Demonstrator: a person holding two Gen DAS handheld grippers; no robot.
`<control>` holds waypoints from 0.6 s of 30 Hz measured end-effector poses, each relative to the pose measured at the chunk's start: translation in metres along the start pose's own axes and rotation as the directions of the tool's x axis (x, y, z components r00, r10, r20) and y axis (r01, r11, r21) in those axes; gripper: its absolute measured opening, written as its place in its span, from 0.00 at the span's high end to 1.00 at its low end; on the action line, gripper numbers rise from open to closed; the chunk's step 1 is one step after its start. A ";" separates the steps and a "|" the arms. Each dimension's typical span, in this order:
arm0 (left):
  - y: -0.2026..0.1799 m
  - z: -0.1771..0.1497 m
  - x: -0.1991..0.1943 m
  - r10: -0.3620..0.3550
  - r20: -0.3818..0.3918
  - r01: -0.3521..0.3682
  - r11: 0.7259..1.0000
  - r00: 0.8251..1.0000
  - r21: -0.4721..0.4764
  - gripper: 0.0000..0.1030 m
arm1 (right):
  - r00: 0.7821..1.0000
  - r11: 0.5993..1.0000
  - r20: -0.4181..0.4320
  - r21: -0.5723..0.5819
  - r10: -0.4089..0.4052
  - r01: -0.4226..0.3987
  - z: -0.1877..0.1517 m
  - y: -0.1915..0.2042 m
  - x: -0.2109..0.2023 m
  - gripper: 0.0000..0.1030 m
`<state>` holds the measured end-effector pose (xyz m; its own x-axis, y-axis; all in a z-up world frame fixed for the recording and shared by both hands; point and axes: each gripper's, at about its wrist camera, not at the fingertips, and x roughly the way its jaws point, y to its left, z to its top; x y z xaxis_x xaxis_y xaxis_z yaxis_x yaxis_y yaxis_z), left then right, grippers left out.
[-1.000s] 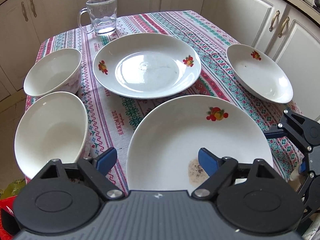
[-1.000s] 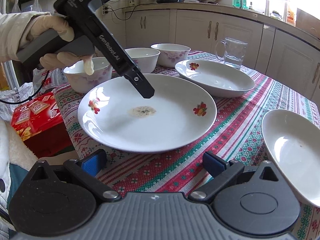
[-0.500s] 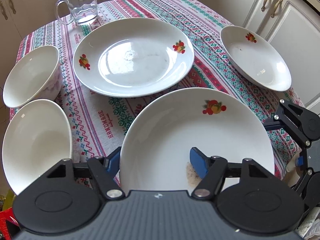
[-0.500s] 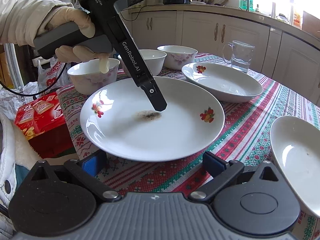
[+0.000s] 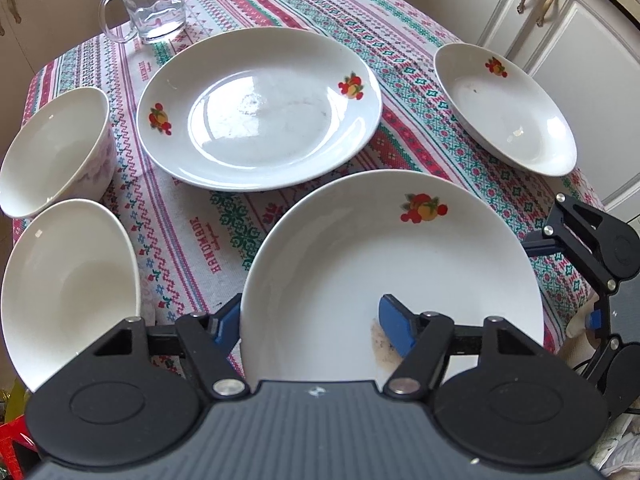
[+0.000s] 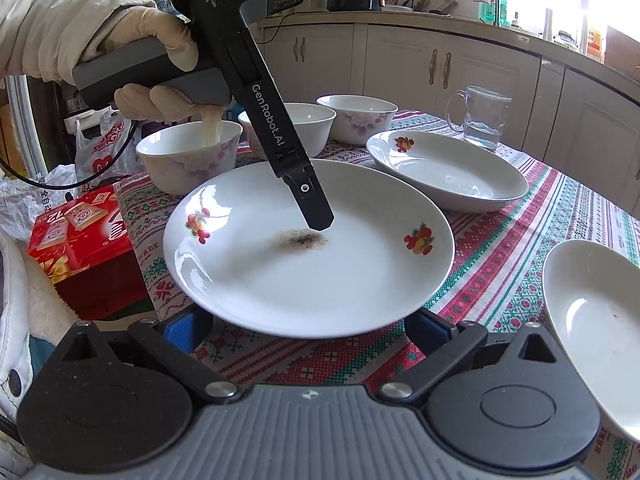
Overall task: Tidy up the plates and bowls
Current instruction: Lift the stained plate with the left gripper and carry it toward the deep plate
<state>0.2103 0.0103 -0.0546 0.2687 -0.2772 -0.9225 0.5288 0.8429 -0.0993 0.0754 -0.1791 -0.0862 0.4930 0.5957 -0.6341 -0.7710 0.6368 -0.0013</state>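
The white plate (image 5: pixel 392 264) with fruit prints and a dark stain near its middle is pinched by its near rim in my left gripper (image 5: pixel 310 316). One blue pad lies on the plate's inner face and the other sits outside the rim. In the right wrist view the plate (image 6: pixel 360 280) hangs tilted above the tablecloth, with the left gripper's upper finger (image 6: pixel 316 208) pressing beside the stain. My right gripper (image 6: pixel 304 330) stays open low at the table's edge, and the raised rim covers its fingertips. A second large plate (image 5: pixel 260 108) lies beyond.
A deep plate (image 5: pixel 504 108) sits at the right side. Two bowls (image 5: pixel 52 152) (image 5: pixel 68 288) stand on the left, and the right wrist view shows three bowls (image 6: pixel 188 156). A glass mug (image 5: pixel 156 0) stands at the far corner. A red box (image 6: pixel 80 236) lies beside the table.
The left gripper's jaws closed onto the stained plate's rim. The plate then rose off the cloth and tilted. The right gripper stayed where it was.
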 end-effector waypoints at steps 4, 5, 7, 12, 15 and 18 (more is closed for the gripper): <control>0.000 0.002 0.001 -0.005 -0.015 0.006 1.000 1.000 0.009 0.32 | 1.000 1.000 -0.002 -0.006 -0.005 0.005 0.000 0.000 0.001 0.00; 0.000 0.003 0.001 -0.007 -0.019 0.007 1.000 1.000 0.010 0.32 | 1.000 1.000 -0.003 -0.008 -0.008 0.008 0.000 0.001 0.001 0.00; 0.000 0.003 0.002 -0.007 -0.024 0.007 1.000 1.000 0.010 0.32 | 1.000 1.000 -0.005 -0.007 -0.011 0.011 0.000 0.001 0.002 0.00; -0.001 0.003 0.001 -0.004 -0.023 0.005 1.000 1.000 0.010 0.32 | 1.000 1.000 -0.011 -0.002 -0.013 0.013 0.001 0.001 0.002 0.00; -0.002 0.003 0.000 -0.004 -0.020 0.004 1.000 1.000 0.013 0.32 | 1.000 1.000 -0.016 0.004 -0.008 0.008 0.001 0.000 0.002 0.00; -0.002 0.004 -0.002 -0.006 -0.018 0.006 1.000 1.000 0.009 0.32 | 1.000 1.000 -0.021 0.006 -0.004 0.004 0.001 -0.001 0.001 0.00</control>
<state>0.2116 0.0070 -0.0512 0.2508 -0.2742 -0.9284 0.5381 0.8367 -0.1017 0.0769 -0.1782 -0.0859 0.4871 0.5829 -0.6504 -0.7666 0.6421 0.0013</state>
